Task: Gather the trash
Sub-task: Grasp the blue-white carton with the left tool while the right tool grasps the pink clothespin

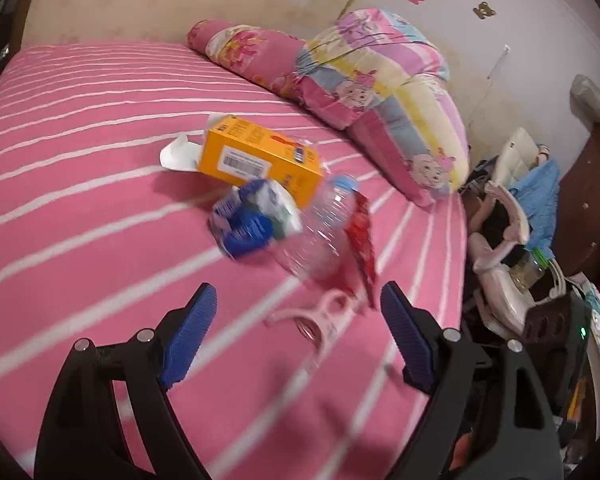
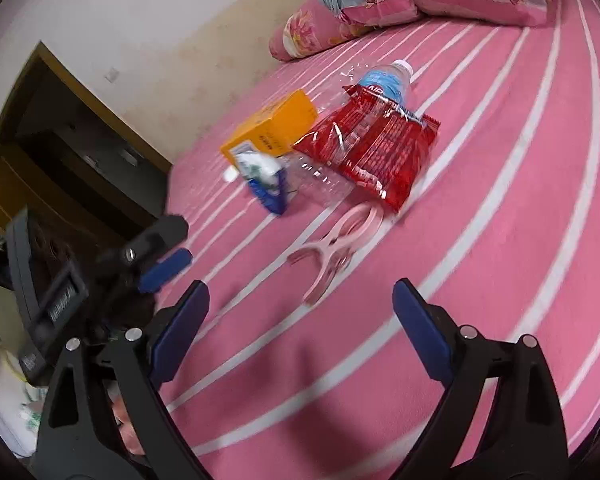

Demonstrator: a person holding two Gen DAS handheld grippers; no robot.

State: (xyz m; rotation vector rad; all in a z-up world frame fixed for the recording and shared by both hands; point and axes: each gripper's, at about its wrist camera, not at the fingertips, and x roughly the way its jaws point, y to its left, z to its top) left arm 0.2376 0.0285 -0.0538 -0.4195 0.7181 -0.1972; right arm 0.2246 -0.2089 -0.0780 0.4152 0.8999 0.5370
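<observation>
Bed sheet (image 1: 100,184) is pink w/ thin white stripes. Box (image 1: 256,156) is orange-yellow, wrapper (image 2: 372,148) red, carton (image 1: 252,220) blue & white, clip (image 2: 332,248) pale pink, pillows (image 1: 380,80) w/ cartoon print.

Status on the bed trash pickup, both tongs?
Left tongs open, right tongs open, both empty. Red wrapper on bottle, beside orange box. Pink clip lies nearest.

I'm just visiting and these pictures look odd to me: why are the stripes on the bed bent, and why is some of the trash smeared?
Both views use a fisheye lens, so the bed stripes bow and the corners go dark. In the left wrist view the blue carton and bottle are smeared by motion blur. In the right wrist view the red wrapper is sharper, with glare on its foil; the other tool is blurred.
</observation>
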